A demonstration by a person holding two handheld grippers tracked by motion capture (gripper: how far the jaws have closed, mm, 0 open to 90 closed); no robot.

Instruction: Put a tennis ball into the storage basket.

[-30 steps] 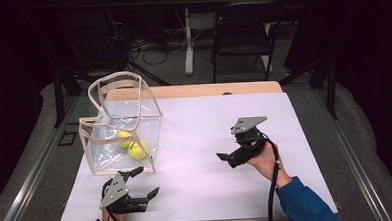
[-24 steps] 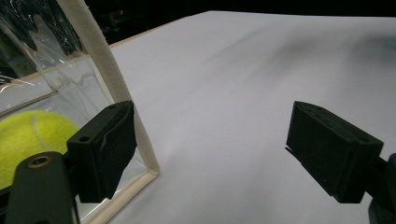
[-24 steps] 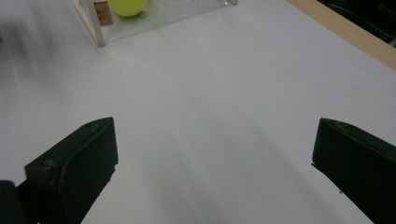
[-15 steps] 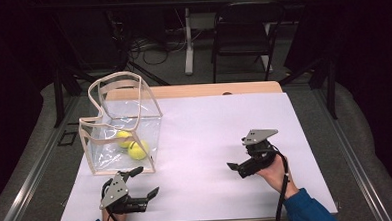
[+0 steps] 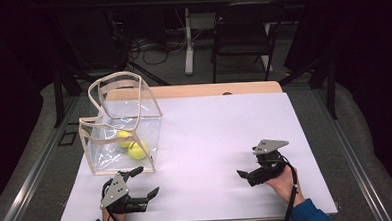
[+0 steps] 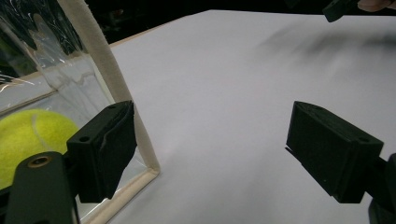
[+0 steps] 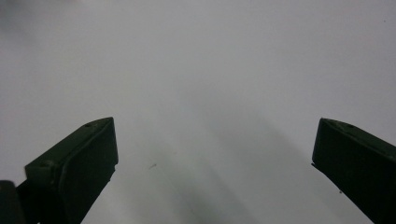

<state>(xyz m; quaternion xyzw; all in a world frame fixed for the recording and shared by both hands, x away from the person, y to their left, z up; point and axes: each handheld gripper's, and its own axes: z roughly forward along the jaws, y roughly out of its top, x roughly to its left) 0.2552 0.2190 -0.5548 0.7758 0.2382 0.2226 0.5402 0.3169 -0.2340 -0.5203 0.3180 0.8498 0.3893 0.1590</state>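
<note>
Clear plastic bag, cream-trimmed, two tennis balls inside: light, floppy, slick film. Best pinched on stiff trim. Left tool gaping just beside; right tool gaping, empty.

You are working at a table covered by a white sheet, its wooden edge showing along the far side. Grey carpet is lying around it, with metal rails running down both sides. Beyond, a dark folding chair is standing beside a white desk leg, cables are trailing on the floor, and the room is fading into darkness.
</note>
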